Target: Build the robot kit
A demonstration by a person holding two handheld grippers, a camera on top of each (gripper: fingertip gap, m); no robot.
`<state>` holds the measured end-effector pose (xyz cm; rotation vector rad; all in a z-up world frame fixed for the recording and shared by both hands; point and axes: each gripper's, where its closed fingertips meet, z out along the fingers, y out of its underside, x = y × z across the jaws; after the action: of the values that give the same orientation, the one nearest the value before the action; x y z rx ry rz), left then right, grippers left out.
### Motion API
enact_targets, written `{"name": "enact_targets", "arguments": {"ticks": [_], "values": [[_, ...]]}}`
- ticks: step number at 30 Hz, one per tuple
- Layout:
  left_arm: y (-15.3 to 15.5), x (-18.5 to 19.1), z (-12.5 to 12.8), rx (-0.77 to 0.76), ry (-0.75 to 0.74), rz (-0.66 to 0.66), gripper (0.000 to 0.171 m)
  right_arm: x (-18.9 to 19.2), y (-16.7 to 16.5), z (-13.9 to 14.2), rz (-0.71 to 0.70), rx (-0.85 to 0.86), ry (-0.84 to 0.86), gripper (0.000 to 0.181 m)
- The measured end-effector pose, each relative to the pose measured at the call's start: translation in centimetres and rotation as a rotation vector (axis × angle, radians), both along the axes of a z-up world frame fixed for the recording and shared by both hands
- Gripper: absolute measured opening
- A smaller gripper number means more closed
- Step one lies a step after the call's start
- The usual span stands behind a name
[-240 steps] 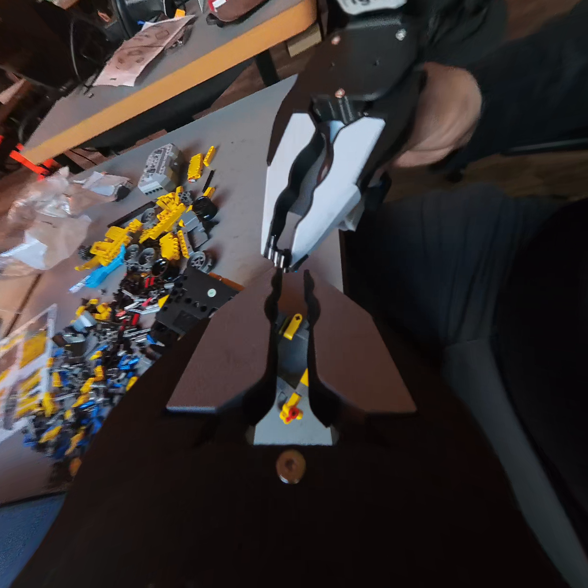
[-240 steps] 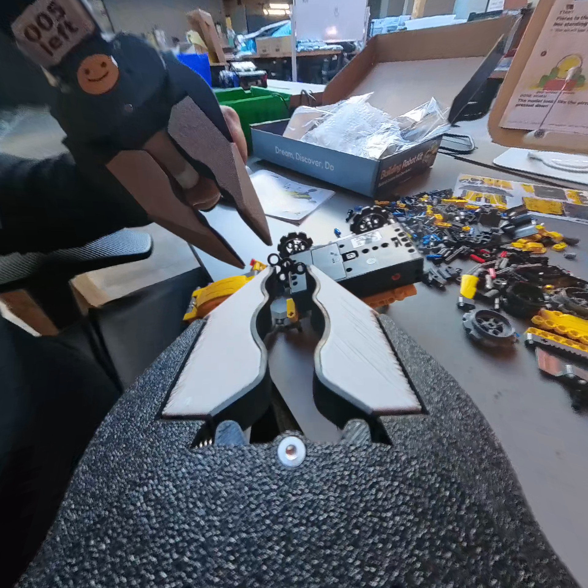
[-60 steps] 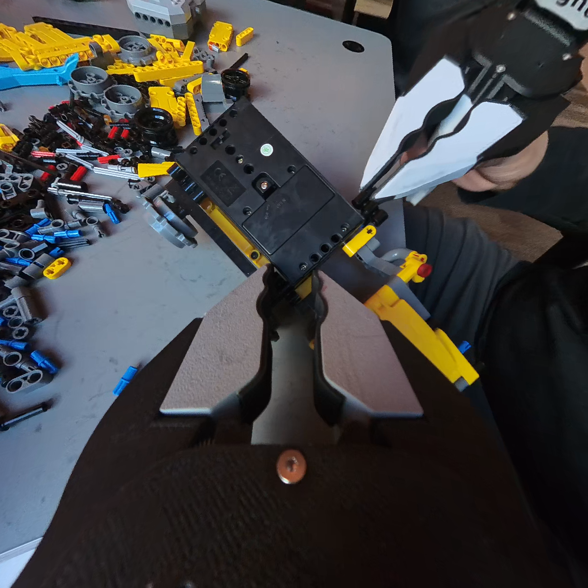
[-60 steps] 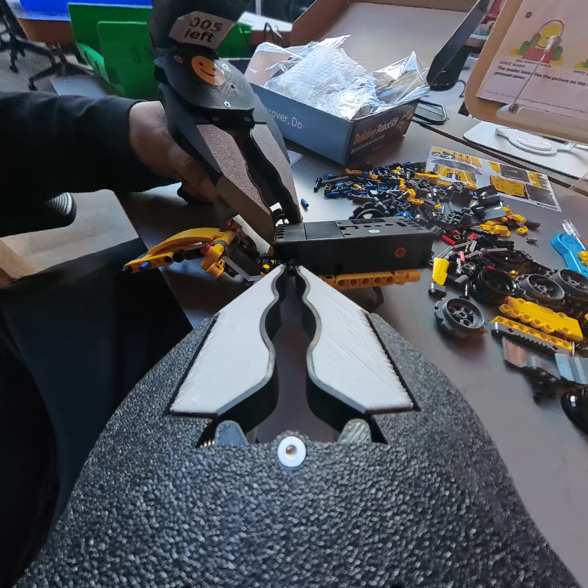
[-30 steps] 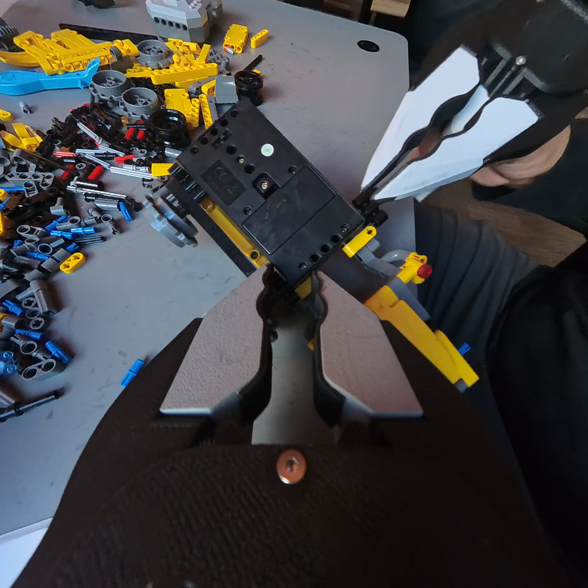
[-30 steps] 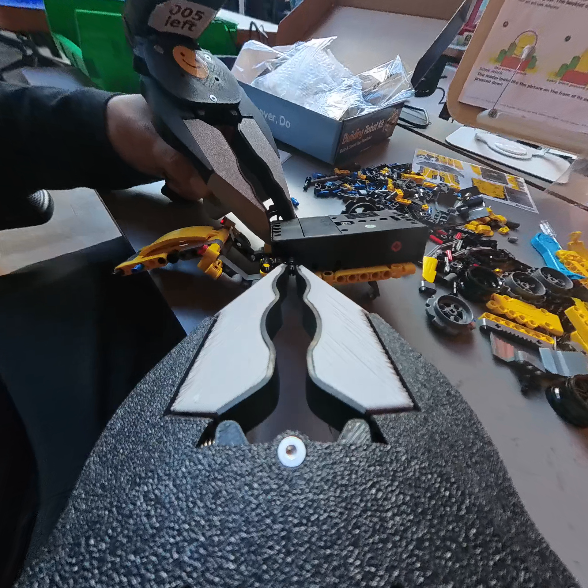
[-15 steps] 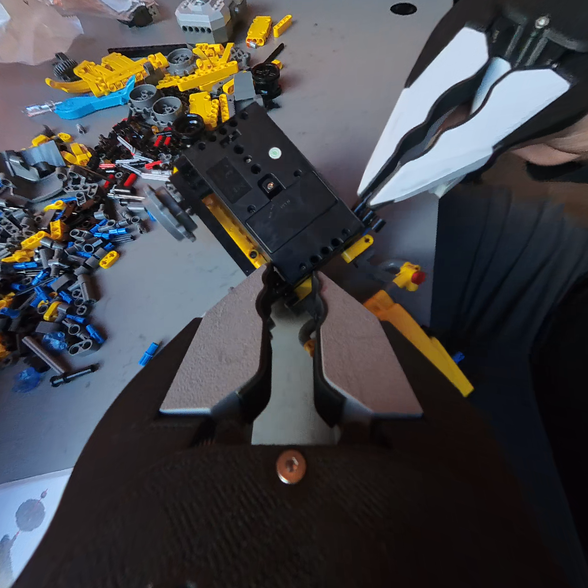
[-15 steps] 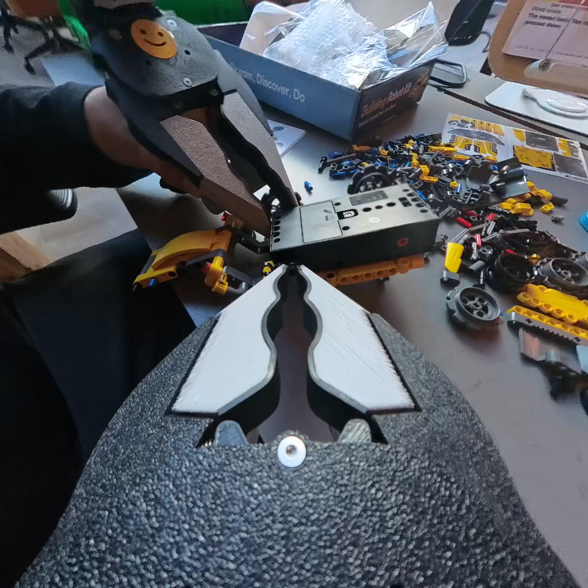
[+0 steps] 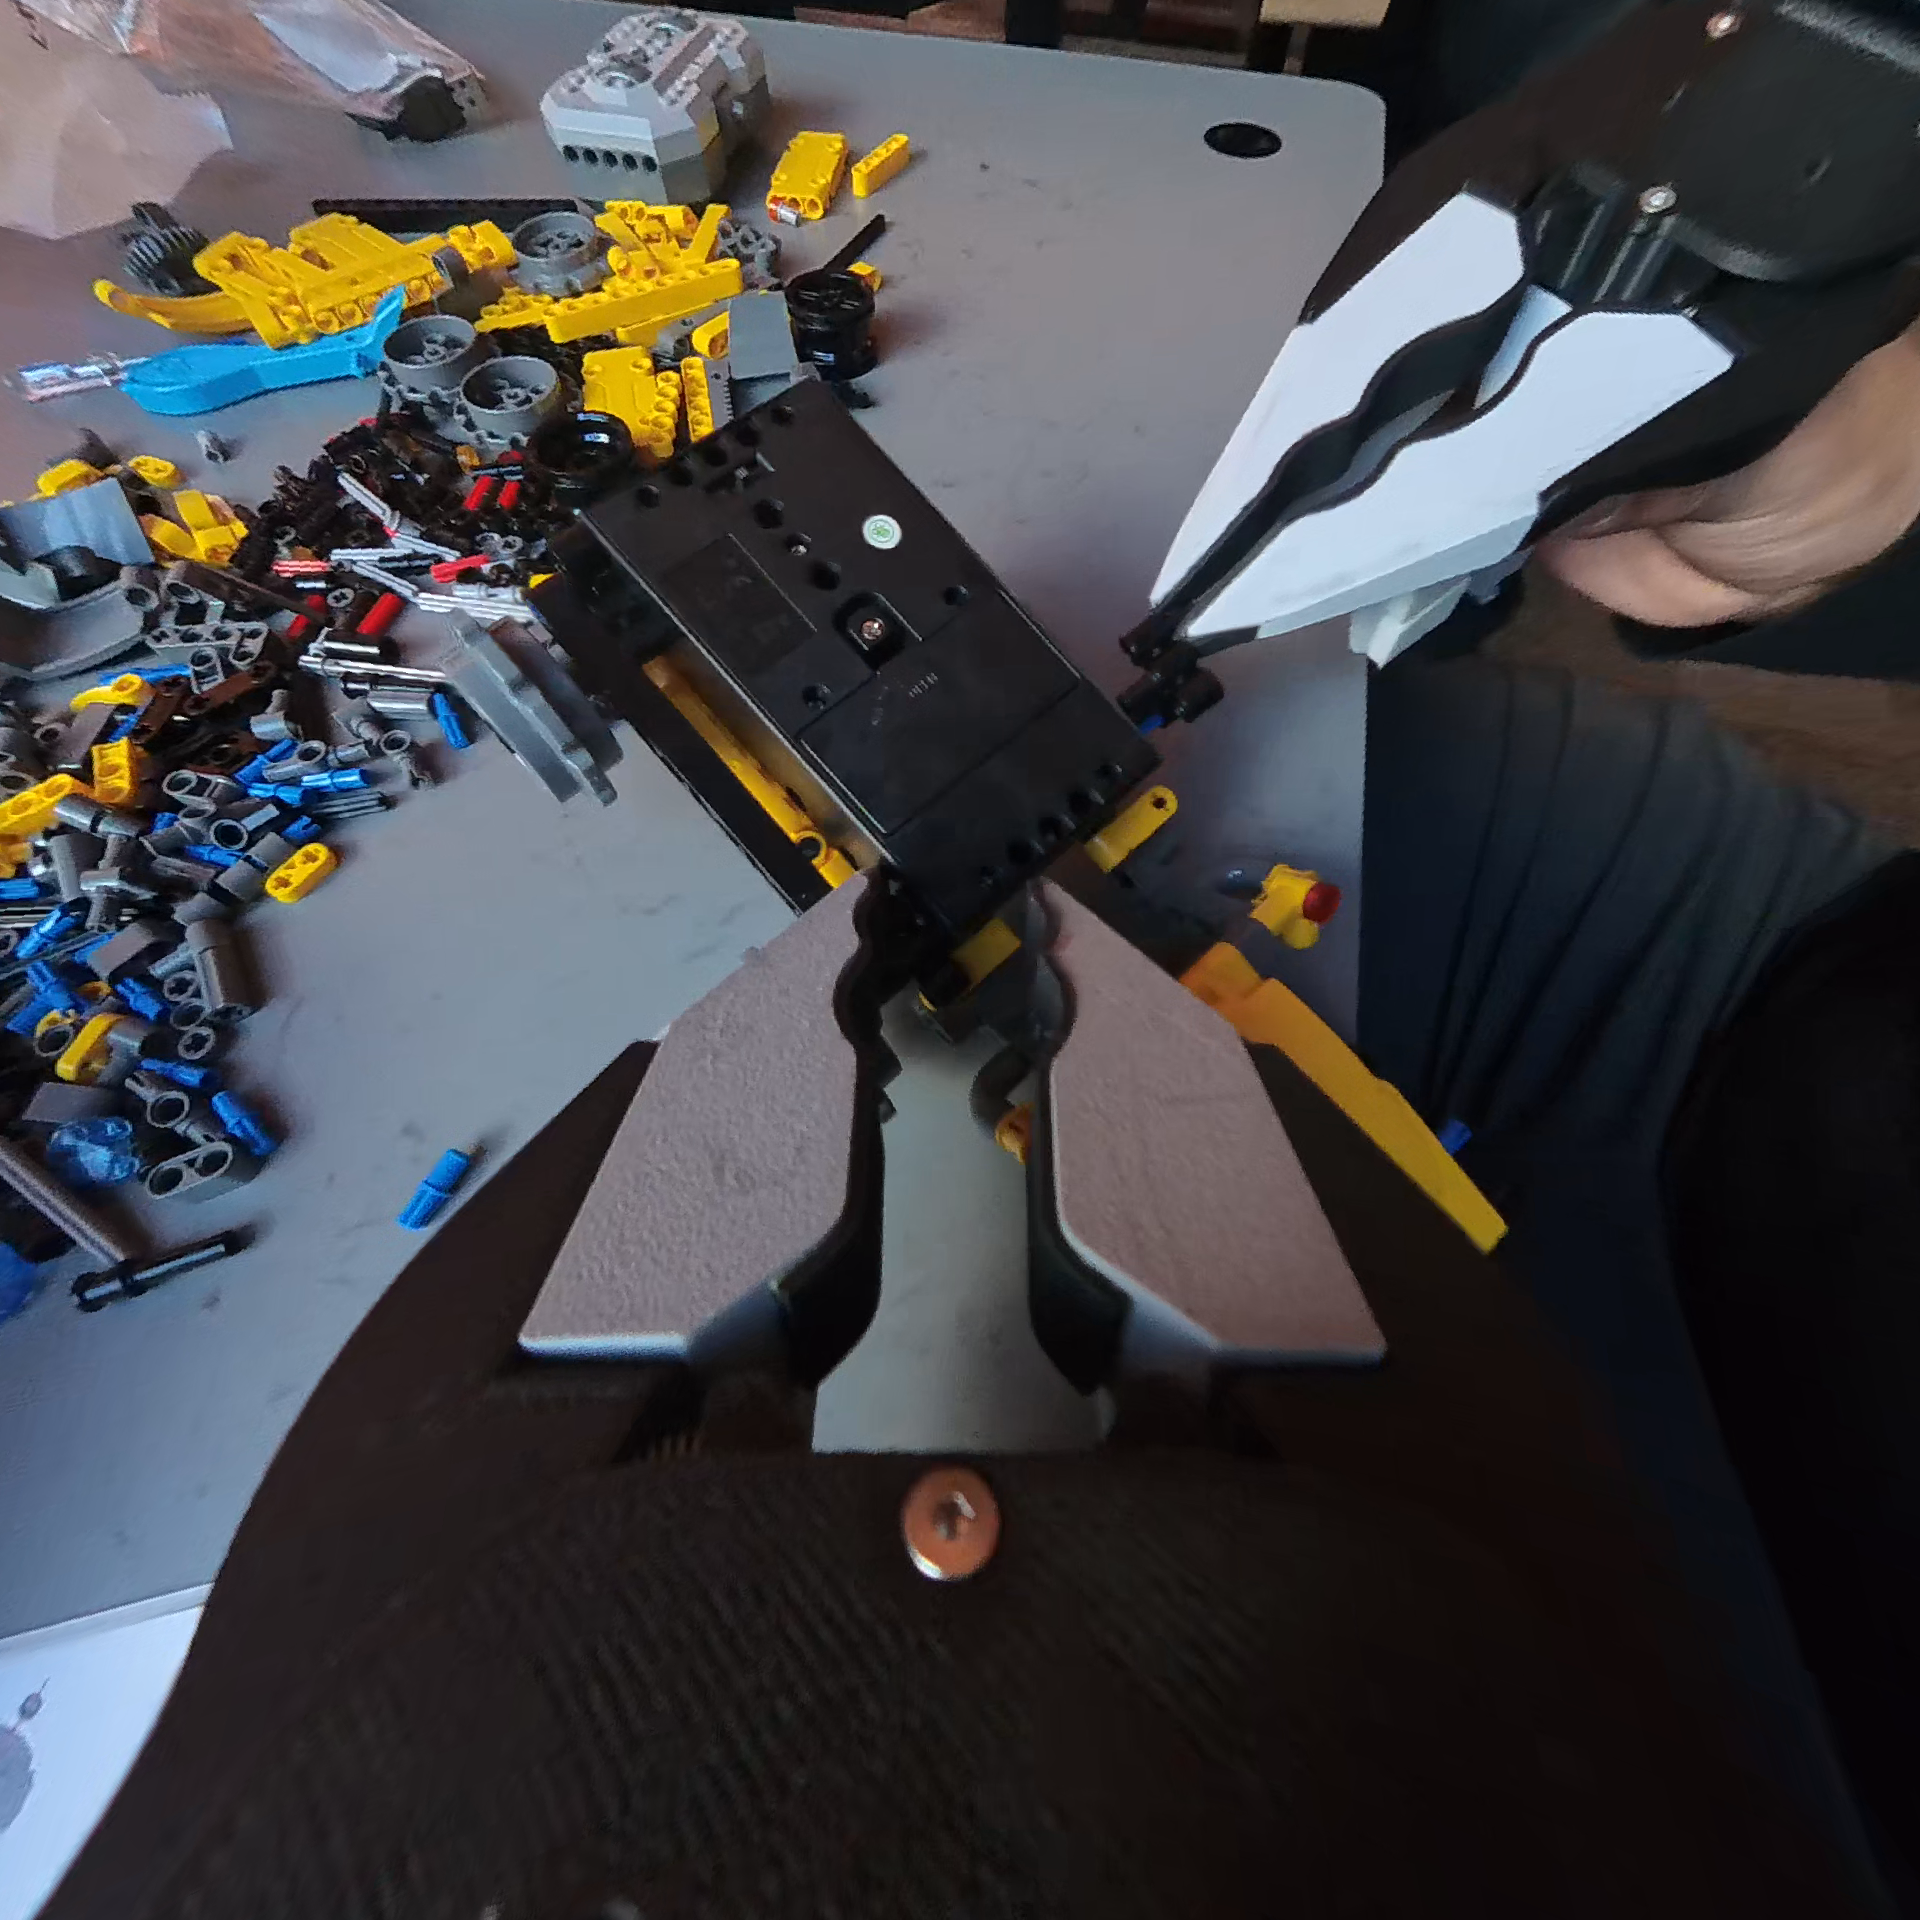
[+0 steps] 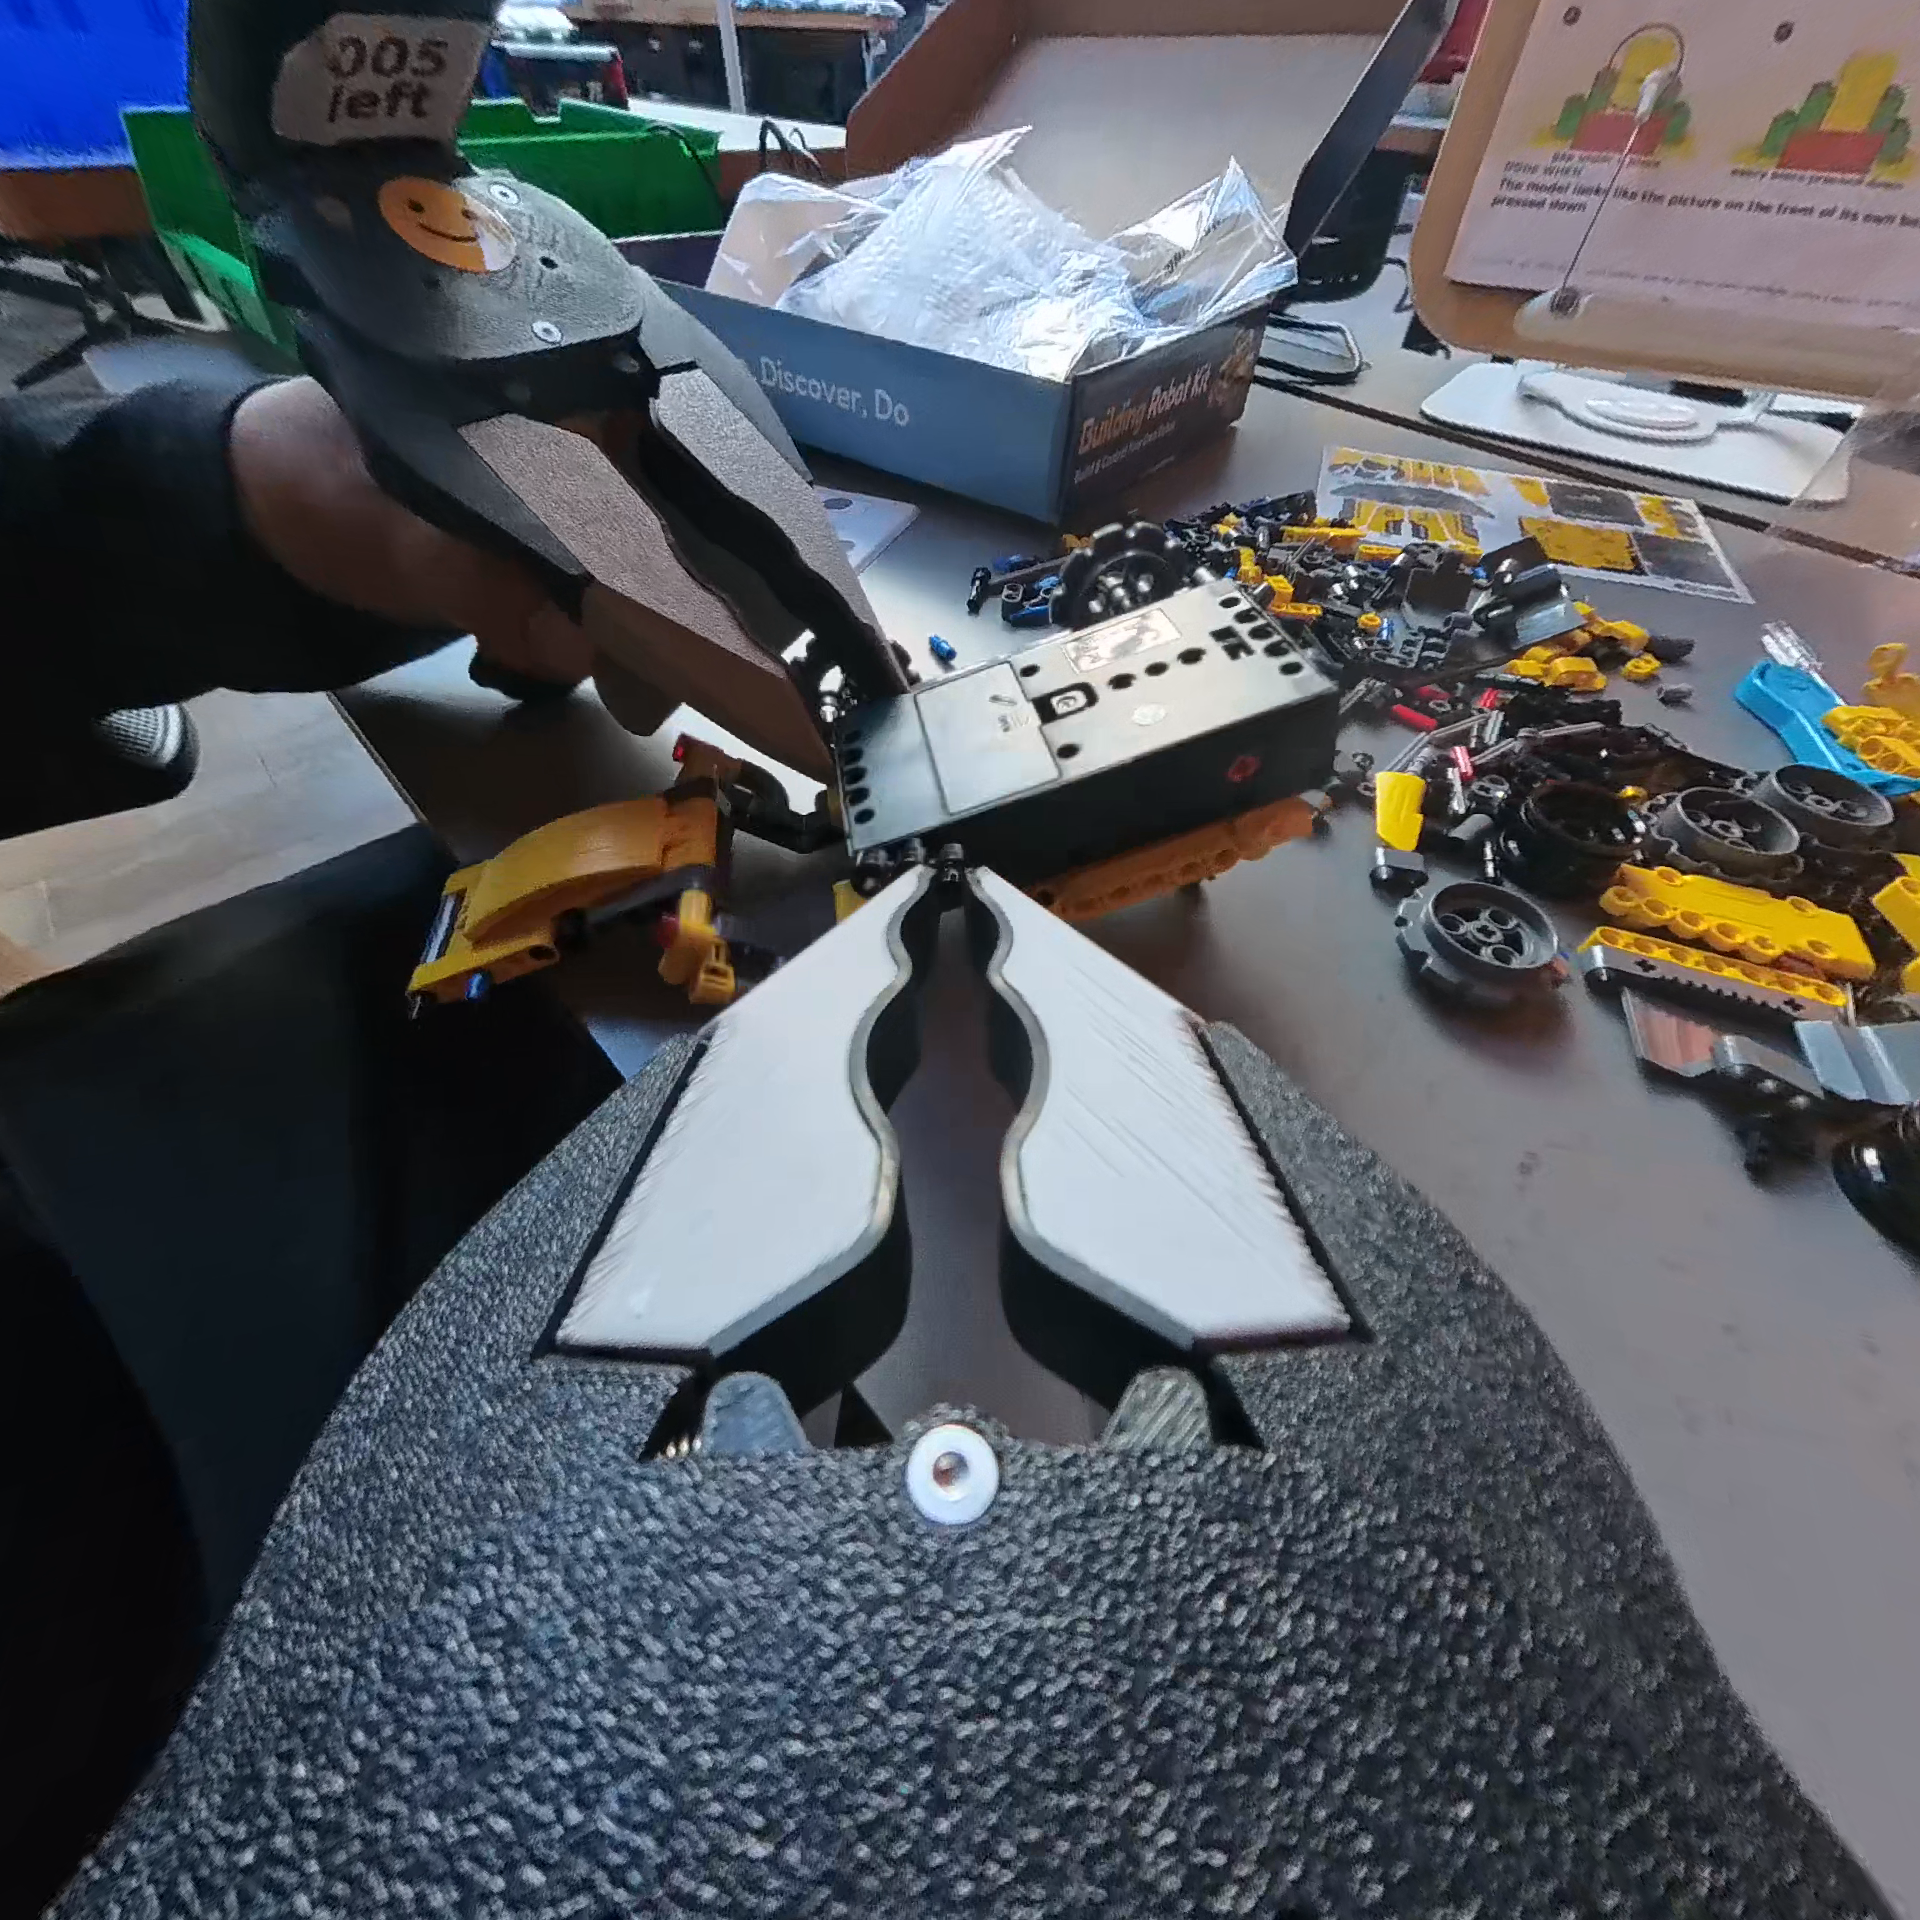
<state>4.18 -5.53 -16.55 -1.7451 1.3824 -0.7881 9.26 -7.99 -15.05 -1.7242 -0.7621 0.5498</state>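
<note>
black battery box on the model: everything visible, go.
The black battery box is a flat rectangular plastic block with rows of round holes, a screwed panel and small stickers on top. It sits tilted on yellow beams over the grey table. The left gripper clamps its near end; the right gripper, shut on a small black piece, meets its corner.

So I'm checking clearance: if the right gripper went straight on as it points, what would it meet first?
Likely the black battery box: the right gripper, shut on a small black pin, points at its near edge.

Black battery box [image 9: 852, 665], yellow curved panel [image 10: 582, 862], blue removal tool [image 9: 249, 369], grey table [image 9: 1049, 312]
</note>
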Motion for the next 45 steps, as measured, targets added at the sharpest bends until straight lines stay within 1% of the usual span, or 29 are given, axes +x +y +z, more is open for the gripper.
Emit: {"name": "enact_targets", "arguments": {"ticks": [3, 6, 7, 8, 9, 11, 12, 14, 15, 18, 19, 21, 24, 27, 31, 35, 36, 38, 40, 43, 45], "values": [[-0.3, 0.0, 0.0, 0.009, 0.025, -0.009, 0.027, 0.3, -0.3, -0.4, 0.013, -0.005, -0.021, 0.004], [-0.3, -0.4, 0.2, 0.011, 0.072, 0.014, 0.028, 0.1, -0.9, 0.0, 0.055, 0.022, -0.019, 0.004], [-0.1, -0.6, 0.5, 0.013, 0.092, 0.036, 0.037, 0.1, -1.1, 0.3, 0.063, 0.038, -0.013, 0.005], [-0.2, -0.7, 1.0, 0.025, 0.107, 0.043, 0.043, 0.1, -1.2, 0.5, 0.071, 0.046, -0.005, 0.004], [-0.7, -0.6, 1.8, 0.05, 0.109, 0.031, 0.042, 0.1, -1.3, 0.6, 0.073, 0.049, 0.004, 0.004], [-2.1, 0.2, 3.1, 0.133, 0.112, -0.023, 0.039, 0.2, -1.4, 1.1, 0.081, 0.053, 0.035, 0.004], [-3.0, 0.7, 3.4, 0.174, 0.125, -0.065, 0.037, 0.2, -1.5, 1.4, 0.091, 0.05, 0.061, 0.004], [-4.7, 2.0, 3.2, 0.227, 0.146, -0.148, 0.035, -0.1, -2.0, 2.2, 0.135, 0.034, 0.128, 0.004], [-5.2, 2.5, 2.9, 0.244, 0.152, -0.174, 0.031, -0.3, -2.3, 2.5, 0.16, 0.027, 0.157, 0.004], [-5.8, 3.0, 2.4, 0.255, 0.157, -0.22, 0.018, -0.8, -3.1, 3.1, 0.213, 0.028, 0.189, 0.004], [-6.1, 3.0, 2.5, 0.252, 0.142, -0.237, 0.015, -0.8, -3.2, 3.0, 0.217, 0.031, 0.173, 0.004], [-6.3, 3.1, 2.7, 0.246, 0.124, -0.25, 0.013, -0.8, -3.4, 2.5, 0.226, 0.043, 0.126, 0.004], [-6.6, 3.1, 2.1, 0.228, 0.144, -0.27, 0.012, -1.2, -3.8, 2.1, 0.255, 0.057, 0.08, 0.004], [-6.9, 3.1, 1.6, 0.242, 0.154, -0.293, 0.003, -1.7, -4.0, 1.7, 0.274, 0.073, 0.042, 0.004], [-7.0, 3.0, 1.1, 0.234, 0.169, -0.311, 0.001, -2.0, -4.2, 1.2, 0.292, 0.072, 0.017, 0.004], [-6.9, 2.9, 0.6, 0.26, 0.185, -0.318, 0.001, -2.0, -4.2, 0.6, 0.306, 0.047, 0.003, 0.004], [-6.8, 2.9, 0.5, 0.259, 0.189, -0.311, 0.001, -2.0, -4.3, 0.5, 0.317, 0.033, 0.002, 0.005], [-6.7, 2.8, 0.3, 0.25, 0.195, -0.312, 0.001, -2.2, -4.7, 0.4, 0.345, 0.01, 0.003, 0.02], [-6.9, 2.8, 0.4, 0.254, 0.191, -0.323, 0.001, -2.3, -4.8, 0.3, 0.345, 0.022, -0.019, 0.027], [-6.9, 2.8, 0.2, 0.282, 0.21, -0.327, 0.001, -2.5, -4.7, -0.1, 0.326, 0.065, -0.087, 0.022], [-7.0, 2.8, 0.2, 0.292, 0.215, -0.333, 0.001, -2.7, -4.6, -0.3, 0.319, 0.081, -0.122, 0.023]]}}
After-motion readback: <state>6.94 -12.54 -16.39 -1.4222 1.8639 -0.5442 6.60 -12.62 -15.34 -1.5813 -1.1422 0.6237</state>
